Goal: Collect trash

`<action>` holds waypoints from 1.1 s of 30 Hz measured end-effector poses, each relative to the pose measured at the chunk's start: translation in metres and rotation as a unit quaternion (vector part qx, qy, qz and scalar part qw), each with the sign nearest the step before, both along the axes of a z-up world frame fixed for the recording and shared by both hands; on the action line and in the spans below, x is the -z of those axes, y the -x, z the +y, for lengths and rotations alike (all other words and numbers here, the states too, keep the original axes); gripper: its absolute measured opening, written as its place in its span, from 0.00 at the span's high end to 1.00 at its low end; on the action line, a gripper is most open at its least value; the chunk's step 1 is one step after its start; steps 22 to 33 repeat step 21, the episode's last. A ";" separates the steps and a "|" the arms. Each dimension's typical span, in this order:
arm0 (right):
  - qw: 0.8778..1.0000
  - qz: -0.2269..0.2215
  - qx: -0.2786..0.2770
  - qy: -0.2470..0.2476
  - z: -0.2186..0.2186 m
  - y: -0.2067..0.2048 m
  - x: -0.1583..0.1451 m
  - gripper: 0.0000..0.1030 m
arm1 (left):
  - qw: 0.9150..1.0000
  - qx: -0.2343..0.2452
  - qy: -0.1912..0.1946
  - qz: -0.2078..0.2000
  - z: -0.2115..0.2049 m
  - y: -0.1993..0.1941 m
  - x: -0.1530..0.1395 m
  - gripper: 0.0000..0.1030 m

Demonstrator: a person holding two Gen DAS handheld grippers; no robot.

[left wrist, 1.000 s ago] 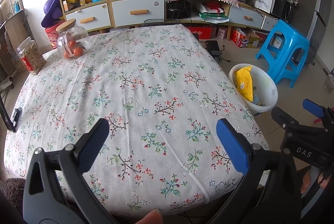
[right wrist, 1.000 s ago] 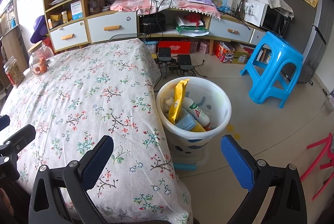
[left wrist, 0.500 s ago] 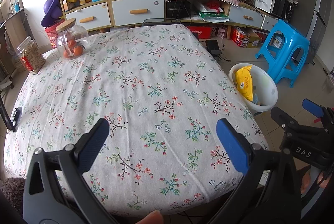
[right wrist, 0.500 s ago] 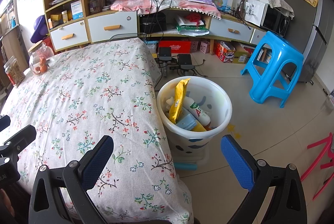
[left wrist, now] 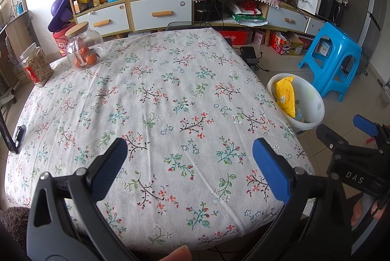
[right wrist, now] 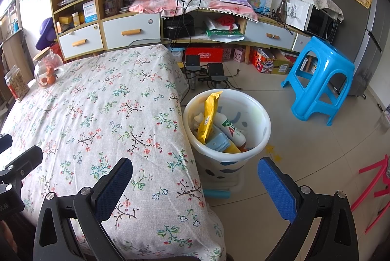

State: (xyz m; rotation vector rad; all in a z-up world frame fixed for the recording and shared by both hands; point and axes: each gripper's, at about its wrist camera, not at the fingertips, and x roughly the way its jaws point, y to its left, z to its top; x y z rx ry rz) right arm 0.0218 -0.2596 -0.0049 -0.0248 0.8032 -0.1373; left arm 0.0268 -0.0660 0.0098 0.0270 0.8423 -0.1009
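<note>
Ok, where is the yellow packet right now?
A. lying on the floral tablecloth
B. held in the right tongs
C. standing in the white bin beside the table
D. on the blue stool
C: the yellow packet stands upright inside the white bin on the floor beside the table, next to a white bottle; the right tongs are open and hold nothing.

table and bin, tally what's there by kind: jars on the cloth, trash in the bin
Jars on the table: 2 (glass jar with orange fruit, snack jar)
Yellow packets in the white bin: 1
White bottles: 1
Light blue packs: 1
Total: 5; other scraps in the bin are too hidden to count.
</note>
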 end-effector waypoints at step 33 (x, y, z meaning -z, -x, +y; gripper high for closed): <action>1.000 0.000 -0.001 -0.002 0.002 0.001 0.003 0.00 | 1.000 0.007 0.006 0.006 0.000 -0.001 0.001 0.01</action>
